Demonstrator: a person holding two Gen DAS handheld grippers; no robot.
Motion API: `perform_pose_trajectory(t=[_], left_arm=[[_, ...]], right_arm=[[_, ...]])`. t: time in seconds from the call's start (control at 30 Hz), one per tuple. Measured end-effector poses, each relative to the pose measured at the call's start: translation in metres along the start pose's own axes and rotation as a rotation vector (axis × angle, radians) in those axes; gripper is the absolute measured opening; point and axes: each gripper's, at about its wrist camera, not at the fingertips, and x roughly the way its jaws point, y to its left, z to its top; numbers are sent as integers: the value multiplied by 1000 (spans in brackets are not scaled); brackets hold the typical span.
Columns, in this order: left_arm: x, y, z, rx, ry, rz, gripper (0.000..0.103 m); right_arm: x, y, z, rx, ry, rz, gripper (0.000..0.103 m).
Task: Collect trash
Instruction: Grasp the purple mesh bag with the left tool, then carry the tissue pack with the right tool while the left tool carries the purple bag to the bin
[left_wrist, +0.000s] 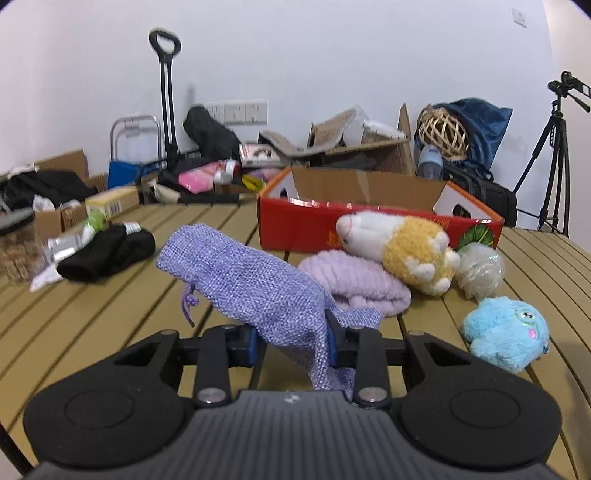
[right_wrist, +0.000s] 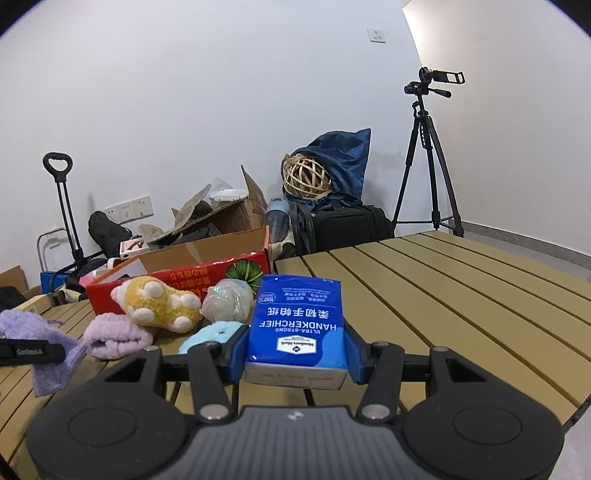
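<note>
Well, low in frame the left gripper (left_wrist: 291, 338) pinches a lilac burlap pouch (left_wrist: 251, 273), the right gripper (right_wrist: 295, 354) clamps a blue handkerchief pack (right_wrist: 297, 321); beyond, mid-frame, a red cardboard box (left_wrist: 295, 225) on the slatted table (left_wrist: 110, 295), its contents hidden.

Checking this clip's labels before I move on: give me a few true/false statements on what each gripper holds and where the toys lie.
1. The left gripper is shut on the purple pouch. True.
2. The right gripper is open. False: it is shut on the blue handkerchief pack.
3. The yellow plush lies partly on the lilac cloth. True.
4. The blue plush sits inside the red box. False: it lies on the slatted table.
</note>
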Motion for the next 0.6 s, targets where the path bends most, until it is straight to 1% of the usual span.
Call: perform_pose_trajectory(t=[0.17, 0.43, 0.6], left_arm=[[-21, -4, 1, 16, -57, 19, 33], [-57, -9, -5, 45, -137, 13, 33], [-75, -13, -14, 77, -171, 9, 33]], right_arm=[[-7, -3, 2, 1, -13, 10, 51], [-26, -8, 7, -18, -49, 39, 51], [-38, -10, 9, -37, -63, 63, 51]])
